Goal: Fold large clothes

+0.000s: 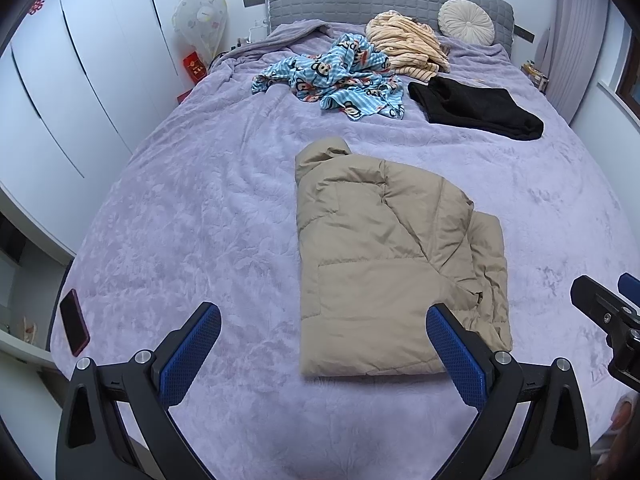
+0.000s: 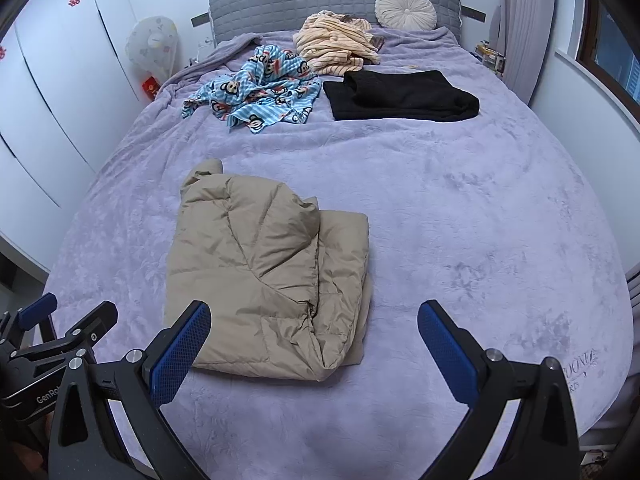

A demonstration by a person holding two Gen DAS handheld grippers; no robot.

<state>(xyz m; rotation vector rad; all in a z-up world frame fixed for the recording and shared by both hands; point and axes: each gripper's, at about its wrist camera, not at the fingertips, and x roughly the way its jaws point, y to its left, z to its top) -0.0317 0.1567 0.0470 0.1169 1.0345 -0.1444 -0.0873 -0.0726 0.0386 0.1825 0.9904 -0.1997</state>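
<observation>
The tan padded jacket point(image 1: 392, 264) lies partly folded near the bed's point(image 1: 200, 208) foot, within reach. Left gripper point(image 1: 324, 344) and right gripper point(image 2: 314, 344) hover above, jaws wide, empty, ready to grasp.

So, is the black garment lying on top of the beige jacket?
No, the black garment lies apart from the beige jacket, farther up the bed.

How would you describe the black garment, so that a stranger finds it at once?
On the purple bed, look toward the grey headboard. The black garment lies flat at the right, below the round cushion. Unlike the crumpled blue cartoon cloth beside it, it is plain and neatly folded.
</observation>
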